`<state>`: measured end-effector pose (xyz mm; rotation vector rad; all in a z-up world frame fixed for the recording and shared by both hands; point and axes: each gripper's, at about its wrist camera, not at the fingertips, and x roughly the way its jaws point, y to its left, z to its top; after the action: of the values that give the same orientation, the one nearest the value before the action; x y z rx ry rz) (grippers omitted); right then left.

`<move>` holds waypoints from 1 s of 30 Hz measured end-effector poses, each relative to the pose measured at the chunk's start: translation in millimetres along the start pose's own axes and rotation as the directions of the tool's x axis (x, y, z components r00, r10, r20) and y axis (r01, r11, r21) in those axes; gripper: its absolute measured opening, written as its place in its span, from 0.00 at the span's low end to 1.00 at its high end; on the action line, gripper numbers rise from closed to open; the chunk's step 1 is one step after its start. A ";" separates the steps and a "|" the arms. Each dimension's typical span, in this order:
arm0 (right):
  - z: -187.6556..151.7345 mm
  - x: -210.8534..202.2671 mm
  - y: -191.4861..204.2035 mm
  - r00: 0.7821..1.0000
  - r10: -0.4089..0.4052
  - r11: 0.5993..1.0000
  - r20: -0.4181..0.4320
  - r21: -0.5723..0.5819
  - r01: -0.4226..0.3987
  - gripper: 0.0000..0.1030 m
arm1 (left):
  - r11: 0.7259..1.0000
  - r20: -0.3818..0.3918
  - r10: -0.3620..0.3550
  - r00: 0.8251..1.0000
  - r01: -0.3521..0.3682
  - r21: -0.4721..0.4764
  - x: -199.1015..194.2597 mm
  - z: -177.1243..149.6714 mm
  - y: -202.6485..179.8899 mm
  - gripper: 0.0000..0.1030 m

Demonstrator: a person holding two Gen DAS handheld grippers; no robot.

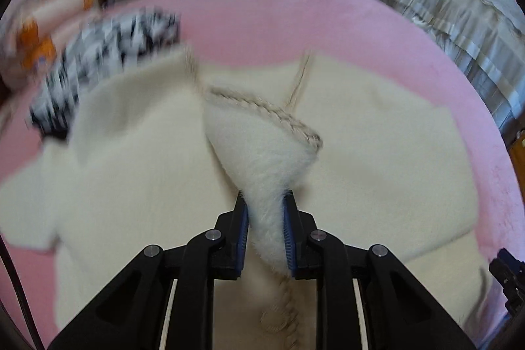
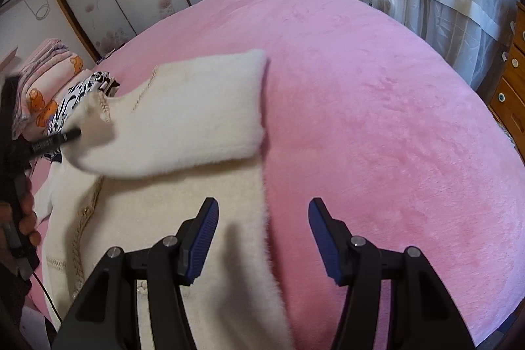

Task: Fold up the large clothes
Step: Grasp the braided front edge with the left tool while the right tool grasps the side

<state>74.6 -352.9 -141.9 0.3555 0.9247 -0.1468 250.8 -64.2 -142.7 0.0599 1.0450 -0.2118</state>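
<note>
Bedroom, mid-fold: the pink bed (image 2: 377, 107) served as our work surface, w/ a cream fleece coat (image 1: 377, 153) spread flat across its near-left part, braid-trimmed front facing up. We kept it flat so the body stayed put while one part got carried over. Beyond it, toward the pillows, lay a black-and-white patterned garment (image 1: 98, 54), blurred in the left view, prob. waiting its turn or already done; we couldn't tell which.

One end of the coat, apparently a sleeve (image 2: 183, 117), was raised off the body and hung across it, lifted so it could be laid inward w/o dragging the pile.

Our left tool (image 1: 265, 212) was clenched on a bunched fold of the fleece beside the braided edge (image 1: 262, 107), fabric pinched between both blue pads; that grip was what kept the flap up.

Our right tool (image 2: 262, 228) stood released, jaws wide apart, nothing between them, straddling the coat's right edge where fleece met blanket. We judged it was placed there to pin or take that edge next.
</note>
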 end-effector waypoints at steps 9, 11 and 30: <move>3.2 -0.3 15.7 1.000 0.023 0.999 -0.020 -0.021 -0.024 0.56 | 0.960 0.016 -0.225 0.974 0.224 -0.166 -5.6 -5.9 56.0 0.76; 6.2 -0.2 16.3 0.999 0.037 0.999 -0.026 -0.018 -0.038 0.56 | 0.949 -0.018 -0.257 0.966 0.249 -0.196 1.4 0.9 65.1 0.76; 139.7 97.8 3.3 0.996 -0.012 1.000 -0.089 -0.016 0.011 0.65 | 0.953 -0.085 -0.300 0.950 0.293 -0.081 56.3 45.5 66.0 0.14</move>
<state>239.2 -397.7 -142.8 0.3442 1.0158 -0.1350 330.1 -14.6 -171.8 -0.1513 1.1550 -0.4501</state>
